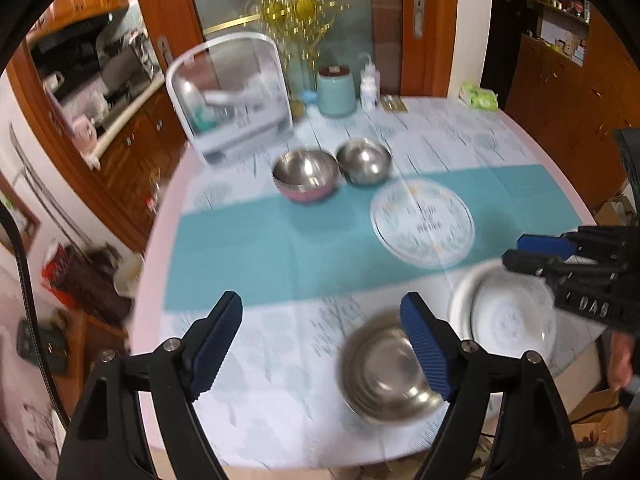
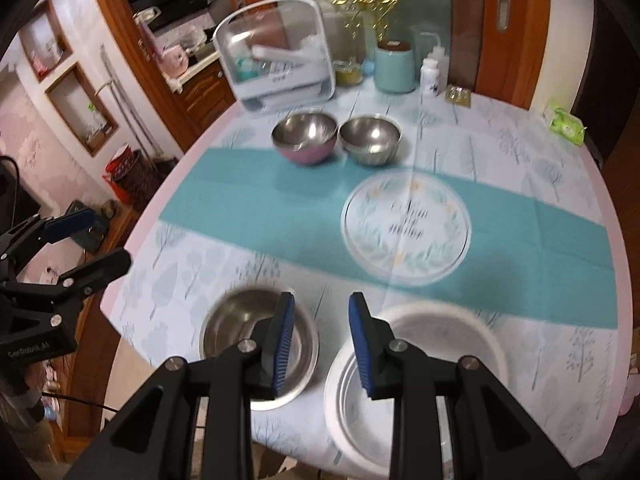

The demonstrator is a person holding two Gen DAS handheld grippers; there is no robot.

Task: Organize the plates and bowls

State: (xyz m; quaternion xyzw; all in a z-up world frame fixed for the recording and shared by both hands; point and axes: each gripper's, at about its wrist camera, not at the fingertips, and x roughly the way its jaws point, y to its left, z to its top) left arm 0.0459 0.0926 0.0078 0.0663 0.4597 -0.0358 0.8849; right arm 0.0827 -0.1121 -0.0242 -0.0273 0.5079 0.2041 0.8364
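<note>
Round table (image 2: 520, 160) under tree-print cloth with teal runner (image 2: 248, 184) across the middle. White-framed clear storage box (image 2: 276, 60) upright at far edge, beside teal canister (image 2: 394, 68) and small white bottle (image 2: 430, 76). Patterned plate (image 2: 406, 230) flat on the runner, right of centre, apart from all other dishes. White plate stack (image 2: 440, 328) at near edge, right side, under the right claw. Steel bowl, near (image 2: 232, 328), at near edge just left of the white stack, not touching it; blurred in both views. Pink-based steel bowl (image 2: 305, 136) and plain steel bowl (image 2: 370, 138) side by side at the runner's far edge, rims close or touching, cannot tell which. Left gripper (image 1: 322, 342): blue pads spread wide, nothing between them, nothing touched; near steel bowl shows behind the right-hand pad only; hangs above the cloth. Right gripper (image 2: 322, 344): pads partly apart, narrow gap, nothing clamped, no contact seen; raised over the gap between near bowl and white stack.
</note>
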